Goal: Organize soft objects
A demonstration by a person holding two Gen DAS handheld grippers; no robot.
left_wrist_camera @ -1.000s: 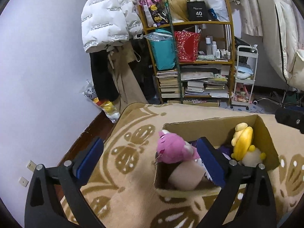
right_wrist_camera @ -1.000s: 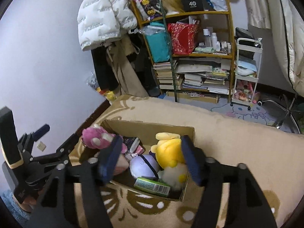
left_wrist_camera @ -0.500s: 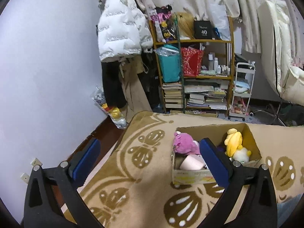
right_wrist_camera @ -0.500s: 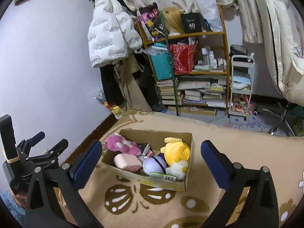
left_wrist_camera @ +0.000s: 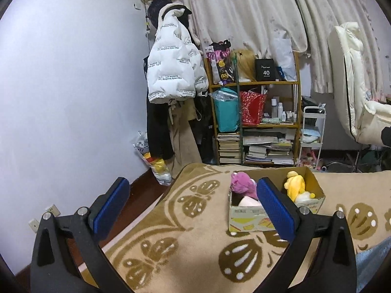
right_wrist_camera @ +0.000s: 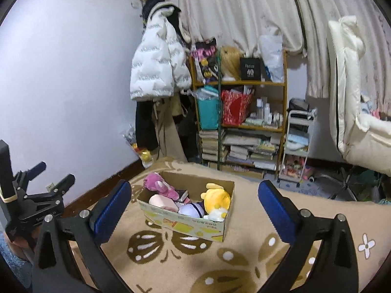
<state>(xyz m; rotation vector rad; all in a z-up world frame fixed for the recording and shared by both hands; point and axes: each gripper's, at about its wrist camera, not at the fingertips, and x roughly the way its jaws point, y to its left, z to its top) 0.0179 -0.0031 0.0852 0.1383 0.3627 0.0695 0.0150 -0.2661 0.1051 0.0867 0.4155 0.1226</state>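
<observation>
Both grippers, left (left_wrist_camera: 193,202) and right (right_wrist_camera: 194,207), have backed off the box (right_wrist_camera: 185,222), fingers apart and empty. Toys (right_wrist_camera: 216,199) sit heaped at its rim, so a careless return could tip one out.

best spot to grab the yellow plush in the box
Grip the yellow plush by its rounded yellow head, coming from above with the right hand-held gripper, now open. The head rises over the cardboard box rim, while its white lower body is wedged against the box wall and the purple ball.
</observation>
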